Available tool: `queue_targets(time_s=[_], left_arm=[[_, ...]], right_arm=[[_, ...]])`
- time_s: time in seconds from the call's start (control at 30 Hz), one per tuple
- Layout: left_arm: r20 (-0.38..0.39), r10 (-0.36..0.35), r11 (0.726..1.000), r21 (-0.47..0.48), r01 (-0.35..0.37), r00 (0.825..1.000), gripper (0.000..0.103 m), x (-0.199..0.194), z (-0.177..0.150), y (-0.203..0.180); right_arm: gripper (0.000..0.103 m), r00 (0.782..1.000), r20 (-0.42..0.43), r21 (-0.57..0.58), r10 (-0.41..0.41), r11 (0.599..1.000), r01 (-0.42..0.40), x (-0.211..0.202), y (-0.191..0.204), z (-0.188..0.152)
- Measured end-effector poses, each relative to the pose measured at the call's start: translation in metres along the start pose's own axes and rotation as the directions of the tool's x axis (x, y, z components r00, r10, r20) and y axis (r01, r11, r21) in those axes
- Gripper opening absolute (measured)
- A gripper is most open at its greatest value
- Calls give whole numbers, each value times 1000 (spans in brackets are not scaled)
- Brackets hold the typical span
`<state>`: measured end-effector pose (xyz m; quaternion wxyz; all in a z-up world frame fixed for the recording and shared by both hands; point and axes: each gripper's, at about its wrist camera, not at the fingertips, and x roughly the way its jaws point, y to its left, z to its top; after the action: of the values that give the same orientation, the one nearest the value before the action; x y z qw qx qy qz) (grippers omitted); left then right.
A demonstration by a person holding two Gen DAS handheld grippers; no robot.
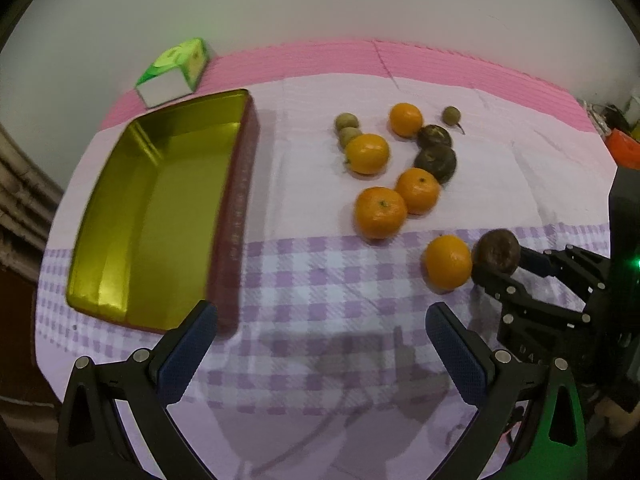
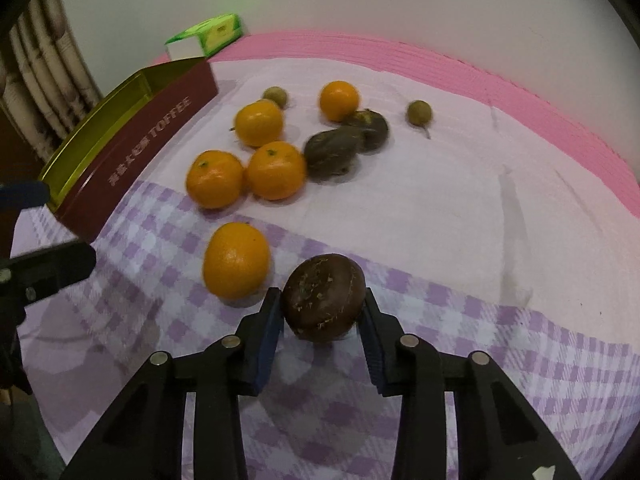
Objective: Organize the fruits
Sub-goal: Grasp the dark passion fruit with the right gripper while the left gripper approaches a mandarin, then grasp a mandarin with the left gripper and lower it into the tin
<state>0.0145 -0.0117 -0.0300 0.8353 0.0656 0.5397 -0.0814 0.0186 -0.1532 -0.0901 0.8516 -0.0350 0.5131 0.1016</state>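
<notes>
— Left wrist view: what have you got?

— My left gripper [image 1: 320, 340] hangs with fingers wide apart and nothing between them, over the checked cloth [image 1: 304, 276]. The empty tin [image 1: 160, 208] lies just to its left, its long side running away from me. My right gripper [image 1: 516, 270] is at the far right, on the brown fruit [image 1: 497, 256].

— And the right wrist view?

— The brown fruit [image 2: 324, 296] sits on the cloth, clamped between my right gripper's [image 2: 320, 314] pads. An orange [image 2: 236, 260] stands just beside it on the left. I judge the tin [image 2: 136, 140] is up and to the left, so I lift clear of that orange first. Right of the fruit the cloth is bare.
</notes>
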Motion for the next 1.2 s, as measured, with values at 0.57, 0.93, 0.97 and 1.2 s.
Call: queue_targets(time_s=[0.57,0.93,0.97,1.2], left_arm=[[-52,-102,992,67,105,993,89,31,28,-65],[-108,-95,994,49,101,990,74,56,32,-75],[-111,-98,993,47,104,989,70,57,31,-74],[-129,-117,991,44,123,985,50,67,36,-78]], right_arm=[[31,997,9,132,-76,988,75,-25,-85,-18],[31,998,39,154,-52,987,46,-25,-94,-17],[31,998,40,156,-50,987,43,-24,-95,-17],[31,998,42,167,-42,985,34,-25,-96,-17]])
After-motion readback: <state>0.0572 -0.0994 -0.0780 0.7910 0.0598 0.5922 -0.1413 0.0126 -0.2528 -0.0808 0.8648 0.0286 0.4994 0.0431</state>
